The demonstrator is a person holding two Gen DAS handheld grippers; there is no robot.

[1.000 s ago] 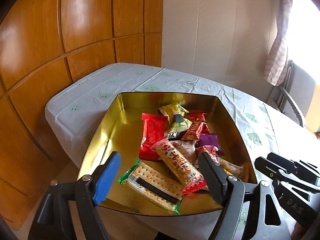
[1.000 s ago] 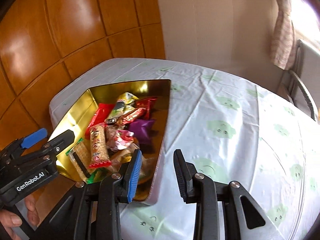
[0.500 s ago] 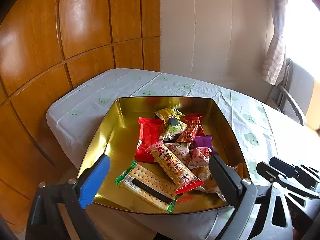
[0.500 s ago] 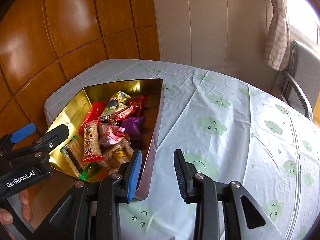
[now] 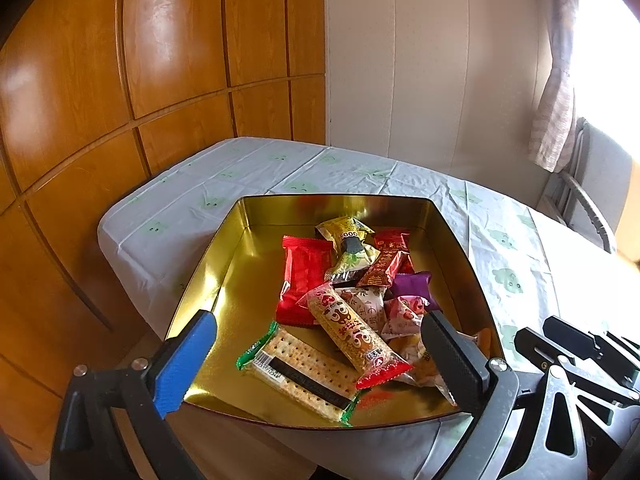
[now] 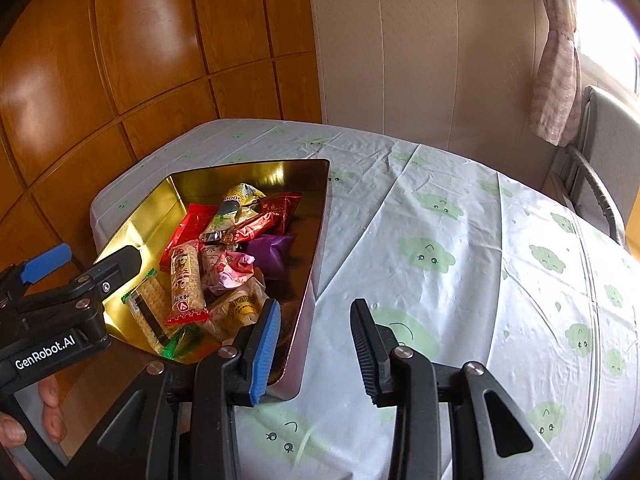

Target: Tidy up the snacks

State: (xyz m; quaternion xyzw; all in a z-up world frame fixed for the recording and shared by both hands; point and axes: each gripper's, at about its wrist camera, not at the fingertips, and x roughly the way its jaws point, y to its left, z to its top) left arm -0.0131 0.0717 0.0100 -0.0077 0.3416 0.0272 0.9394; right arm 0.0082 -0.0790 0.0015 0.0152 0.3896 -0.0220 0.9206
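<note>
A gold tin tray (image 5: 224, 264) sits at the table's near left corner, also in the right wrist view (image 6: 316, 240). It holds several wrapped snacks: a red packet (image 5: 304, 280), a cracker pack (image 5: 304, 372), a long bar with a red end (image 5: 352, 332), a purple packet (image 5: 412, 284), a yellow-green packet (image 5: 348, 240). My left gripper (image 5: 316, 364) is open and empty, hovering over the tray's near edge. My right gripper (image 6: 316, 344) is open and empty, above the tray's near right corner and the cloth.
The table wears a white cloth with green cloud faces (image 6: 460, 260). Wooden wall panels (image 5: 120, 80) stand to the left, a cream wall behind. A chair (image 6: 600, 160) and a curtain (image 6: 556, 72) are at the far right.
Both grippers have drawn back and up from the tray. The left gripper's jaws have opened wider. The snacks have not moved.
</note>
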